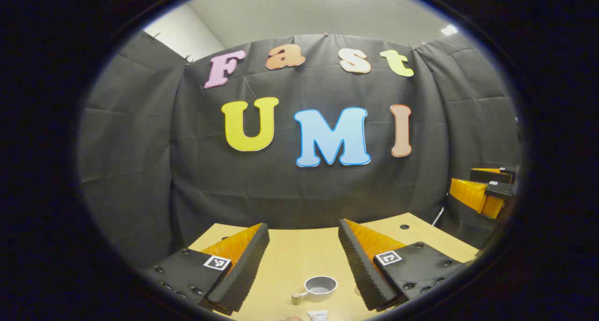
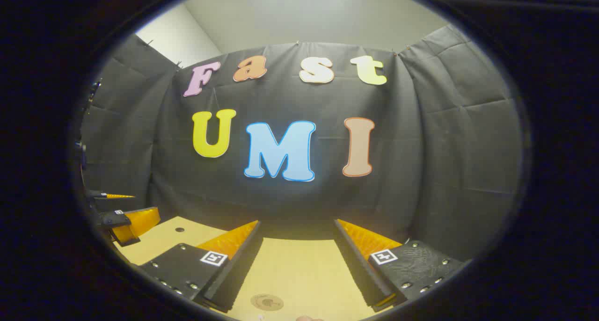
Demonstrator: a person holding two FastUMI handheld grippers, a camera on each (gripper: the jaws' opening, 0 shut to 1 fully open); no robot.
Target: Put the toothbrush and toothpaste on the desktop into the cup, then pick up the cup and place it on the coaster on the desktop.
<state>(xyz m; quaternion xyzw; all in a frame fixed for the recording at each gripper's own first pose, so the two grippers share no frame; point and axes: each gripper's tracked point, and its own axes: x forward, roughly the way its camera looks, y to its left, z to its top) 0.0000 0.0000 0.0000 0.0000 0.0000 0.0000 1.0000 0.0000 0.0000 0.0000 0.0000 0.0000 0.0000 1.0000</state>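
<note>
A small grey cup point(image 1: 320, 287) with a short handle on its left stands upright on the wooden desktop point(image 1: 299, 258), below and between my left gripper's fingers. The left gripper point(image 1: 303, 225) is open, holds nothing and hovers above the cup. The white end of a tube, likely the toothpaste point(image 1: 318, 315), pokes in at the bottom edge. In the right gripper view a round brown coaster point(image 2: 266, 302) lies on the desktop point(image 2: 299, 269) beneath my right gripper point(image 2: 296, 223), which is open with nothing between its fingers. No toothbrush can be made out.
The black cloth wall rises right behind the table's far edge. The right gripper point(image 1: 484, 192) shows off the table's right side in the left gripper view; the left gripper point(image 2: 128, 218) shows at the left in the right gripper view. A small round hole point(image 1: 404, 227) marks the desktop's far corner.
</note>
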